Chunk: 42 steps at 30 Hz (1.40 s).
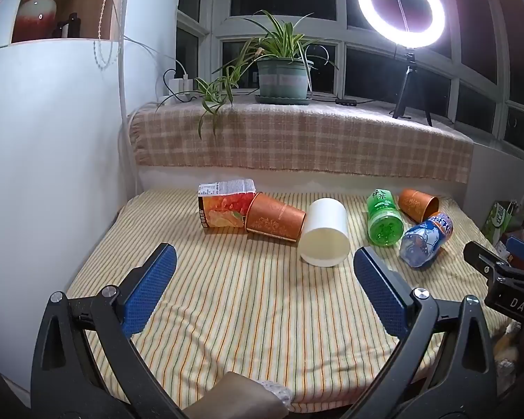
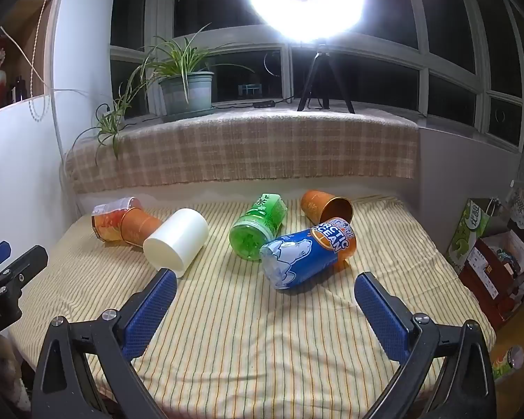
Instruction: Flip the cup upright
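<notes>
a white cup (image 1: 325, 234) lies on its side on the striped desk (image 1: 248, 307); the left tool (image 1: 263, 265) and right tool (image 2: 265, 288) gape wide, both empty.

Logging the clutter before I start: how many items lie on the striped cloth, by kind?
Orange paper cups: 2
White cup: 1
Bottles: 2, green bottle and blue bottle
Juice carton: 1
Total: 6

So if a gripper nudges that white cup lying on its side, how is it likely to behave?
The white cup lies on its round wall, so it would probably roll, likely curving since it tapers slightly. It looks empty and thin, so probably light and easy to shove. The soft striped cloth may damp rolling. Both grippers, left and right, are open.
</notes>
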### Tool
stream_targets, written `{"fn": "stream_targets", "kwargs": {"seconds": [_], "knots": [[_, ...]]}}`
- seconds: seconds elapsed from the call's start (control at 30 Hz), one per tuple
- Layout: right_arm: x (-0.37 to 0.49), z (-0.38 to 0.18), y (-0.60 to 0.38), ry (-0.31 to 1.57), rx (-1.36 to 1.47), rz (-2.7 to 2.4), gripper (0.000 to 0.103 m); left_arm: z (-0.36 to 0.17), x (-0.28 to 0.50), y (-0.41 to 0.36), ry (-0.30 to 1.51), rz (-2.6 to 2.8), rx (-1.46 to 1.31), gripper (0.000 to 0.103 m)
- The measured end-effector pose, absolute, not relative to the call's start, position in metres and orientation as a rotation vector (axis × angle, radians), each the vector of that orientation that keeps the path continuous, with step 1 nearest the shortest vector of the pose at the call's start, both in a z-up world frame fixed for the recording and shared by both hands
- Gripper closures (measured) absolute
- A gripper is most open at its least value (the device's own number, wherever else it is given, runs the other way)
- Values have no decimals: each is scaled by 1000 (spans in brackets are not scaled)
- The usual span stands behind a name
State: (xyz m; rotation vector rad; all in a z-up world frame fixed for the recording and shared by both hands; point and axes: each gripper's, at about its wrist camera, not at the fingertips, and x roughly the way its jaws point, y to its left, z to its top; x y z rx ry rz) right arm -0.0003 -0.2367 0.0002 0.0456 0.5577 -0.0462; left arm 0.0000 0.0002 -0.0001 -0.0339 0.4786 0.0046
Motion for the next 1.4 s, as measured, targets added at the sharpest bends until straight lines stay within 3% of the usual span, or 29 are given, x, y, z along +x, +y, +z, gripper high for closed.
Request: {"fn": "stream_targets", "kwargs": {"seconds": [1.4], "knots": [[2, 0, -236, 558, 52, -42, 0, 0, 0, 0, 480, 3, -35, 0]]}}
